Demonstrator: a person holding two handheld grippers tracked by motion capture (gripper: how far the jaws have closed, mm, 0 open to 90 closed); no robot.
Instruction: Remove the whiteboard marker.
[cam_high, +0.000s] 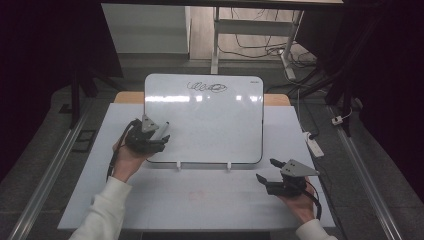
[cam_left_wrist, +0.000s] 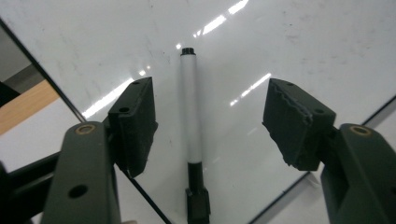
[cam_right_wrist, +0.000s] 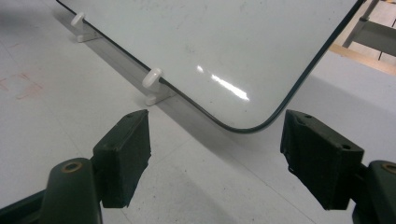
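A whiteboard (cam_high: 210, 125) lies on the table with a black scribble (cam_high: 206, 87) near its far edge. A white marker (cam_left_wrist: 191, 107) with a black end lies flat on the board near its left edge. My left gripper (cam_high: 166, 132) hovers over that edge. In the left gripper view its jaws (cam_left_wrist: 208, 107) straddle the marker with clear gaps on both sides. My right gripper (cam_high: 266, 169) rests open near the board's front right corner (cam_right_wrist: 243, 128). Nothing lies between its fingers (cam_right_wrist: 217, 126).
Two white clips (cam_high: 179, 164) hold the board's near edge. The white table (cam_high: 200, 205) carries a faint red mark (cam_high: 195, 196). A power strip (cam_high: 314, 145) lies off the table's right side. Desk legs and cables stand beyond the far edge.
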